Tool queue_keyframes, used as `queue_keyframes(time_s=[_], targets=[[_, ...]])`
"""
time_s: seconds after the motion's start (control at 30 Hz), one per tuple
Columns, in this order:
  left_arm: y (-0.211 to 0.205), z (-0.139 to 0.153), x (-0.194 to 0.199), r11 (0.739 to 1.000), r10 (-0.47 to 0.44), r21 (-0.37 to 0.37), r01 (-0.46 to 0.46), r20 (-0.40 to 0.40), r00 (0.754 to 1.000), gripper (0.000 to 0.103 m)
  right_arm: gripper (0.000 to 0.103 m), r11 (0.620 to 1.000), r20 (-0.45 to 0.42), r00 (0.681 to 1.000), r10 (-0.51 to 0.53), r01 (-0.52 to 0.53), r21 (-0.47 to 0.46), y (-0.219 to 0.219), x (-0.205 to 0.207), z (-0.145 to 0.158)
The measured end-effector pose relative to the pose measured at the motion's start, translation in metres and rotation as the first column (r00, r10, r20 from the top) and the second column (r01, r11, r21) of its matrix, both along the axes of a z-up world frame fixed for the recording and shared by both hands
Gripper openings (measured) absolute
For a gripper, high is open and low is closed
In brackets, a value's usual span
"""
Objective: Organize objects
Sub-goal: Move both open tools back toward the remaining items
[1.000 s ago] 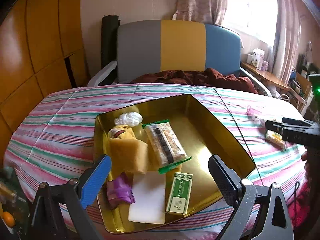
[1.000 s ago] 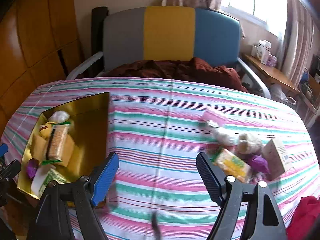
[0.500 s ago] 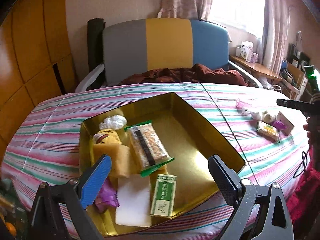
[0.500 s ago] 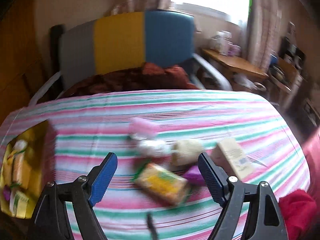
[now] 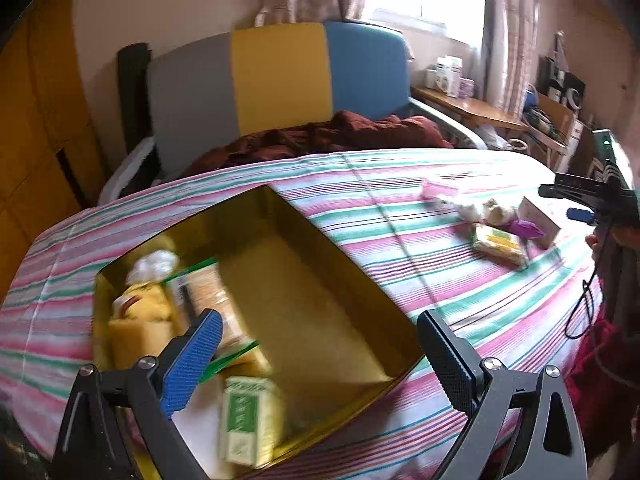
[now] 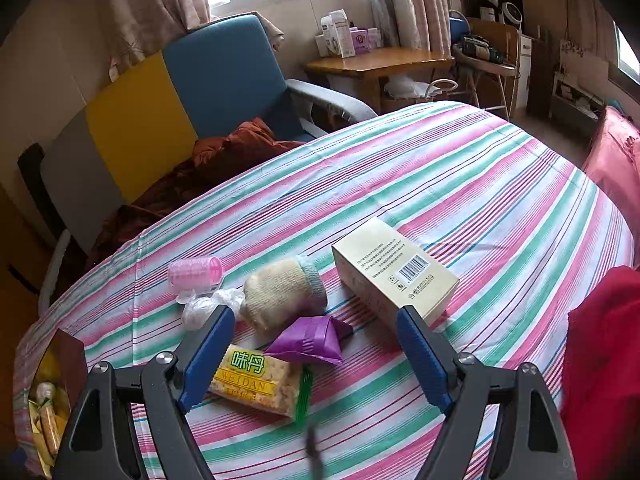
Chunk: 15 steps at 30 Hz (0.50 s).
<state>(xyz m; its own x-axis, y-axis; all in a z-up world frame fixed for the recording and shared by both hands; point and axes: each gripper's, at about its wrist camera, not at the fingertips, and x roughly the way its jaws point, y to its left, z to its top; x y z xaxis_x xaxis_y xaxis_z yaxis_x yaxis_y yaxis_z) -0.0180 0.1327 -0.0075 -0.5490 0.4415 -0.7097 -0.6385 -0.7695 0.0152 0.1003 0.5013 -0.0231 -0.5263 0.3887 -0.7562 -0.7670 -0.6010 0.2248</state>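
Jaws: both pairs stand wide apart with nothing between the pads; the left gripper (image 5: 316,356) hangs over the tin, the right gripper (image 6: 316,354) over the loose pile.
Far left: shallow gold metal tin (image 5: 360,280), glossy inside, on the pink-and-green striped tablecloth (image 5: 400,240); its left half is packed, its right half bare.
In the tin: crinkled white plastic wrap (image 5: 154,266), soft yellow pouch (image 5: 138,312), clear-wrapped cereal bar with green ends (image 5: 206,292), green-and-white carton (image 5: 248,420) (all blurred here).
Middle of the pile: ribbed pink plastic roller (image 6: 195,273), knotted clear plastic bag (image 6: 210,306), knitted beige roll with a pale blue cuff (image 6: 282,294).
Nearest the right pads: yellow crisp-looking snack bar in clear film (image 6: 256,376), with a purple foil triangular packet (image 6: 310,340) touching its upper edge.
Far right: cream cardboard box with a barcode (image 6: 394,272), lying flat, stiff-sided.
Progress: roughly half done, I judge; six things are left outside the tin, well apart from it.
Handling: box and bar look firm; bag, foil and knit would squash.
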Motion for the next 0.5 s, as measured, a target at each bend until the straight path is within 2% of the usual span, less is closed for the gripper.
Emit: queue_keyframes(time_s=[0.2, 0.37, 0.5], targets=[[0.042, 0.002, -0.004, 0.997, -0.081, -0.008, 0.082, 0.019, 0.996, 0.098, 0.084, 0.998, -0.004, 1.000, 0.016, -0.016, -0.057, 0.005, 0.001, -0.007], [0.073, 0.004, -0.017, 0.994, -0.109, 0.002, 0.109, 0.067, 0.992, 0.098, 0.084, 0.997, -0.014, 0.999, 0.049, -0.050, -0.061, 0.001, -0.002, -0.006], [0.107, 0.009, -0.027, 0.990, -0.140, -0.019, 0.141, 0.055, 0.989, 0.098, 0.084, 0.995, -0.026, 0.997, 0.076, -0.078, -0.062, -0.002, -0.004, -0.004]])
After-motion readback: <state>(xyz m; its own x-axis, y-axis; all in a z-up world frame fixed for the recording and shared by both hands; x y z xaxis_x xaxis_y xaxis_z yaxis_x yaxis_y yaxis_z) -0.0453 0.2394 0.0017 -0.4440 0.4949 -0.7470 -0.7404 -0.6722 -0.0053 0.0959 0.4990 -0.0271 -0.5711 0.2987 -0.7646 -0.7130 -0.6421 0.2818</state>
